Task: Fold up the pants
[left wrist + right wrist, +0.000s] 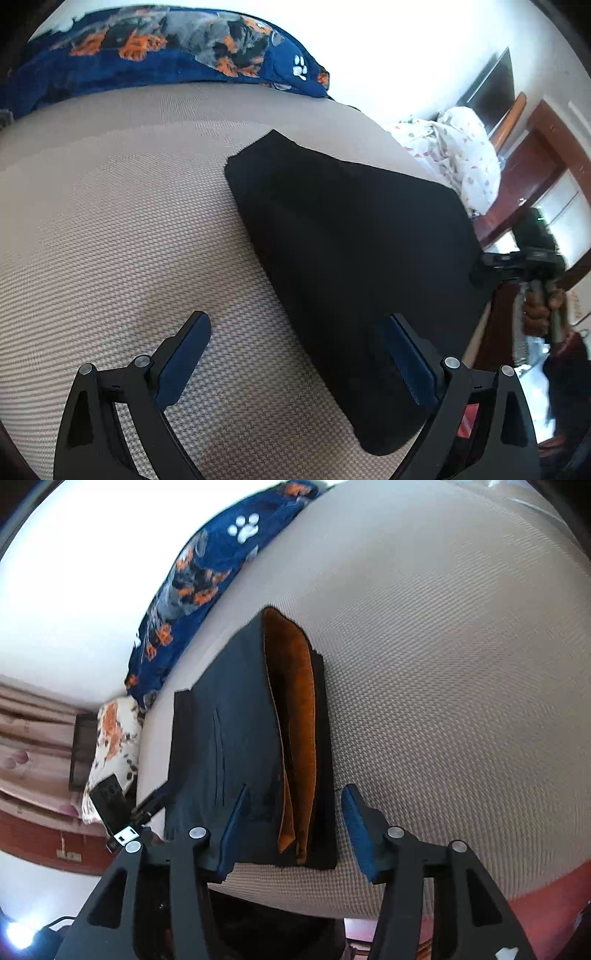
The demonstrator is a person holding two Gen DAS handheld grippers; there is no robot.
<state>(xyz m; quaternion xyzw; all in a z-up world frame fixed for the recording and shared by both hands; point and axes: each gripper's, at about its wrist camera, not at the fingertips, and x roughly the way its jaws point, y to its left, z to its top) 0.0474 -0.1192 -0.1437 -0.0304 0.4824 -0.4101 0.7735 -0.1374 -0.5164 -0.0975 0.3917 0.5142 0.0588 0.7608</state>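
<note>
Mattress (110, 221) (woven, beige) under pants (351, 240)

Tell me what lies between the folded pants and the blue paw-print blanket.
Only bare beige mattress separates the folded pants from the blue blanket; both wrist views show that.

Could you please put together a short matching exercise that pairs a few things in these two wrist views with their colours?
Things:
1. folded pants
2. pants lining
3. blanket with paw print
4. woven bed cover

Colours:
A. beige
B. orange
C. blue with orange patches
D. black

Pairs: 1-D, 2-B, 3-C, 4-A
</note>
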